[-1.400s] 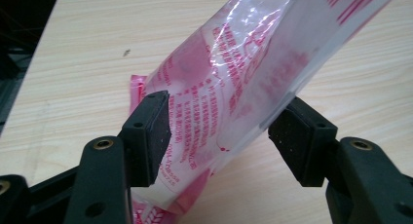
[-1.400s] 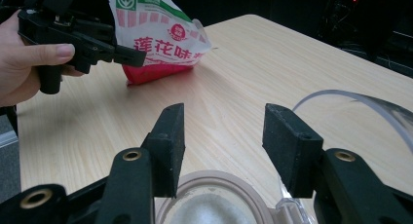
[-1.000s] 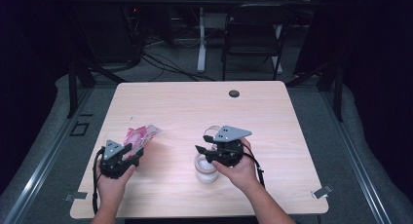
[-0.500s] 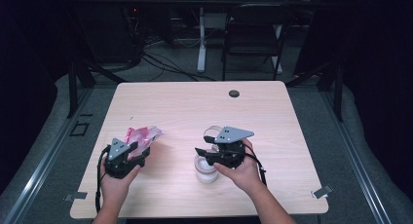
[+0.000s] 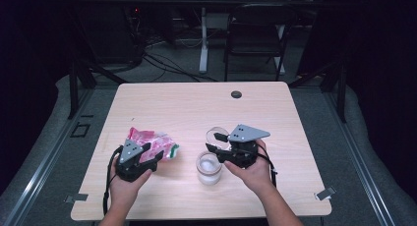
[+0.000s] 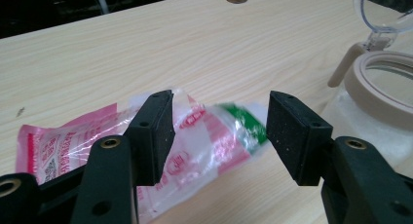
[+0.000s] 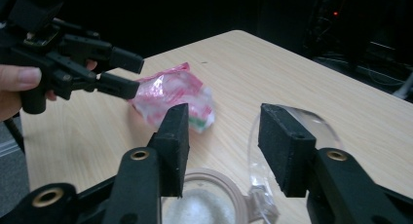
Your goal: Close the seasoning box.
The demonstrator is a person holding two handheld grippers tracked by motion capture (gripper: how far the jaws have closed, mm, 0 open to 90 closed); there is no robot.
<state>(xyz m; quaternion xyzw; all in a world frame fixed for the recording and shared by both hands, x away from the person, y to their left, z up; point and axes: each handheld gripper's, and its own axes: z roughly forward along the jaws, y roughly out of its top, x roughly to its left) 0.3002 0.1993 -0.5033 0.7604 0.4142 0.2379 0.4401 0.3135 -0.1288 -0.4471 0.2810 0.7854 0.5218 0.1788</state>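
Between the left gripper's (image 6: 219, 131) spread fingers, pink plastic packet (image 6: 195, 141), untouched

Pink plastic packet (image 6: 195, 136) between open gripper (image 6: 219, 131) jaws

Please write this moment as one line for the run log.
left hand-held gripper: open, over packet | right hand-held gripper: open, above jar | lid: open

The high view looks forward and down on the whole surface (image 5: 196, 103) from above the person's side, while each gripper view sits low and close behind its own fingers, both sharing the pink packet (image 6: 73, 141) and jar (image 7: 209, 197).
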